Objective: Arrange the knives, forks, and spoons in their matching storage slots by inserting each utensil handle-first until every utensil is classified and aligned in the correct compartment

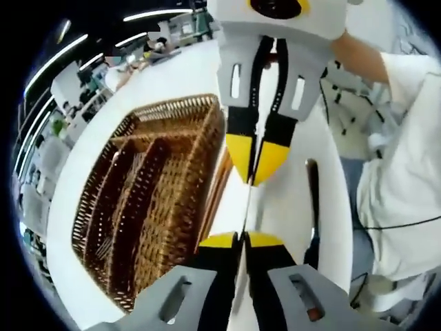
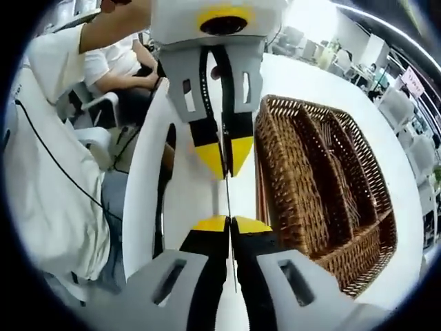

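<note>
Wicker cutlery basket (image 1: 148, 207) lies just off to the left of the left gripper (image 1: 242, 239), while a thin metal utensil (image 1: 248, 200) runs lengthwise between both closed jaw pairs, pinched by it and the facing right gripper (image 1: 256, 165).

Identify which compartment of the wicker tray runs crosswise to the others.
The short end compartment of the wicker cutlery tray on the table. The other compartments run side by side along the tray's length; this one spans across their ends.
</note>
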{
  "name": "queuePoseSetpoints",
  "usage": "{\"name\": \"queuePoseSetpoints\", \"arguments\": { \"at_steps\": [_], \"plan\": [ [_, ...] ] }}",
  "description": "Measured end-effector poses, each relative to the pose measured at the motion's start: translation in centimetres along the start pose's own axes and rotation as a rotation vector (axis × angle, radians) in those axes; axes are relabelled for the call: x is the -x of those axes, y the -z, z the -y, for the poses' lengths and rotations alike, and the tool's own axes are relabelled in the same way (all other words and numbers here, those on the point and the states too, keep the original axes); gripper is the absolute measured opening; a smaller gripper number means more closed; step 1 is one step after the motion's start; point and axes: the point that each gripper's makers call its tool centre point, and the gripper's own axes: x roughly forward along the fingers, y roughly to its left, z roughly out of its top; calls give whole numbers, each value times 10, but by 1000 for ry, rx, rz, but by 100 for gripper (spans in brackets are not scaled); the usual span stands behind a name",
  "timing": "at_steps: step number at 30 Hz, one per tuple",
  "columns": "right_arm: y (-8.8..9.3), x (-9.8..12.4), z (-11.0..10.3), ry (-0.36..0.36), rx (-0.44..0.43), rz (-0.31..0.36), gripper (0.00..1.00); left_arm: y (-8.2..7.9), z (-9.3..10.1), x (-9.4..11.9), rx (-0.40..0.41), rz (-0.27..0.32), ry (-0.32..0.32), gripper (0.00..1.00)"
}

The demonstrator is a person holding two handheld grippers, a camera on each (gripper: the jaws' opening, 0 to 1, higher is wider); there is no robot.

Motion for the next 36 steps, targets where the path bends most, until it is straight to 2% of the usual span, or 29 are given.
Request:
{"name": "queuePoseSetpoints", "arguments": {
  "at_steps": [4, 11, 22, 31, 36],
  "plan": [
    [-6, 4, 10, 20, 3, 16, 1, -4, -12, 5, -44, -10, -42, 3],
    [-15, 12, 25, 43, 1, 56, 1, -10, -31, 16, -51, -34, -65, 3],
    [-21, 18, 46, 63, -2, 81, 1, -19, -51, 21, -80, -74, -103, 3],
    [-20, 14, 67, 68, -35, 107, 1, -19, -76, 17, -67, -100, -97, 3],
    [-16, 6, 75, 52, -43, 110, 1, -15, -81, 9, -61, -117, -87, 3]
  ]
}}
